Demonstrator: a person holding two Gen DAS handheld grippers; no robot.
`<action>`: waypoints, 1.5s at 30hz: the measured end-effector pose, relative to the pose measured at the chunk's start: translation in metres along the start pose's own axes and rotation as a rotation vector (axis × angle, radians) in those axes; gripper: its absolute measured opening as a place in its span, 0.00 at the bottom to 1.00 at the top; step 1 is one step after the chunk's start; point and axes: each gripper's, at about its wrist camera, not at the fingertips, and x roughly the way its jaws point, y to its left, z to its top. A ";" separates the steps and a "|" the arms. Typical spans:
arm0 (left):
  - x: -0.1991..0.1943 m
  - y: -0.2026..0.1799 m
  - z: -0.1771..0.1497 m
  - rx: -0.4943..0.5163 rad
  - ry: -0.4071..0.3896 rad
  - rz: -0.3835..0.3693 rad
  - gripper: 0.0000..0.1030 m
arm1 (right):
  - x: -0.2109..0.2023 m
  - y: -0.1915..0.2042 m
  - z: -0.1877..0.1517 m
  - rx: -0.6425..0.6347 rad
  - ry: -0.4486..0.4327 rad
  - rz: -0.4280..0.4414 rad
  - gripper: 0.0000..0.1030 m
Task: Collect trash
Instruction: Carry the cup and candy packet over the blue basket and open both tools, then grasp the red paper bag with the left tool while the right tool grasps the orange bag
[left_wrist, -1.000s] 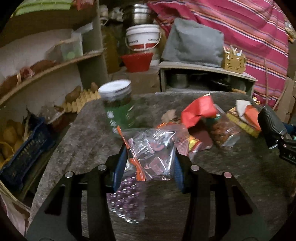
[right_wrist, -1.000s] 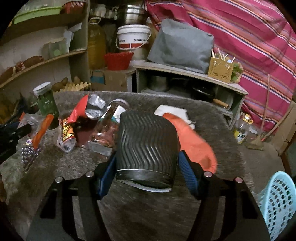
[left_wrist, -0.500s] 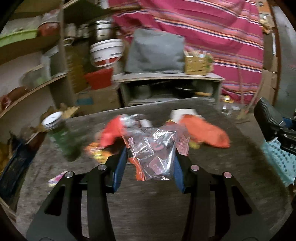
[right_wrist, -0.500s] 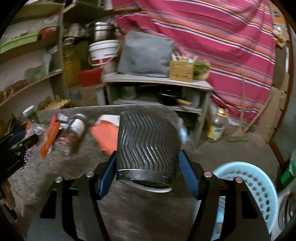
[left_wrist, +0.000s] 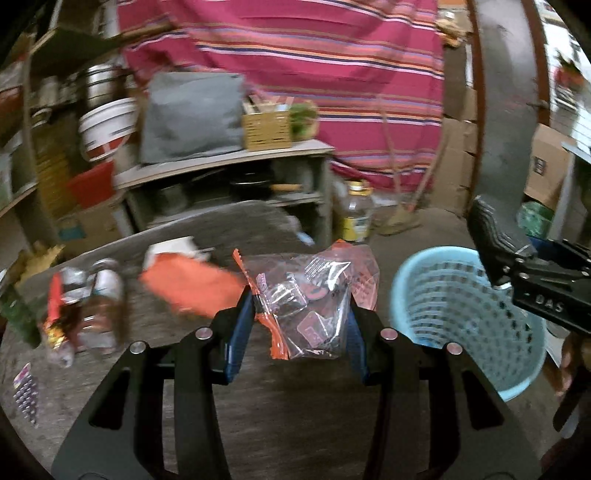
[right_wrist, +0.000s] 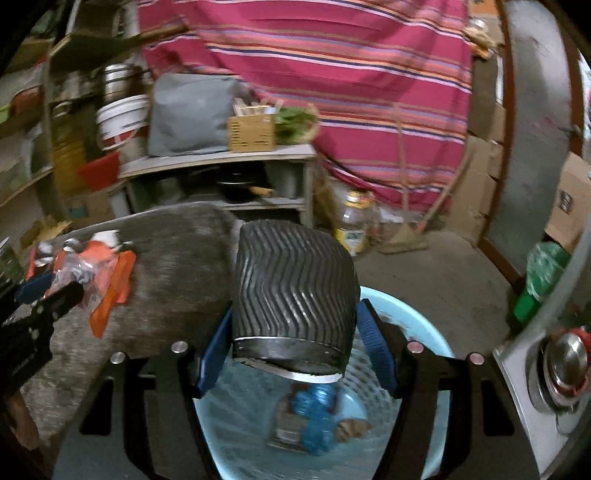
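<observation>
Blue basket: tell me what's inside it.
Inside the blue basket, a blue plastic bottle and blurred scraps show. The black cup in the right gripper hides the far part.

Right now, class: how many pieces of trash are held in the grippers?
2. A clear plastic bag between the left gripper's fingers, over the table; a black ribbed cup in the right gripper, above the blue basket.

home storeroom — shelves (right_wrist: 26, 155), bucket (right_wrist: 120, 120)
</observation>
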 end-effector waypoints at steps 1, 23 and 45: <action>0.002 -0.009 0.000 0.008 0.001 -0.014 0.43 | 0.000 -0.012 -0.001 0.017 0.002 -0.014 0.64; 0.036 -0.083 0.006 0.046 0.042 -0.103 0.88 | 0.003 -0.093 -0.016 0.178 0.032 -0.066 0.64; -0.007 0.070 -0.017 -0.077 0.031 0.105 0.95 | 0.017 -0.017 0.005 0.087 0.037 -0.092 0.92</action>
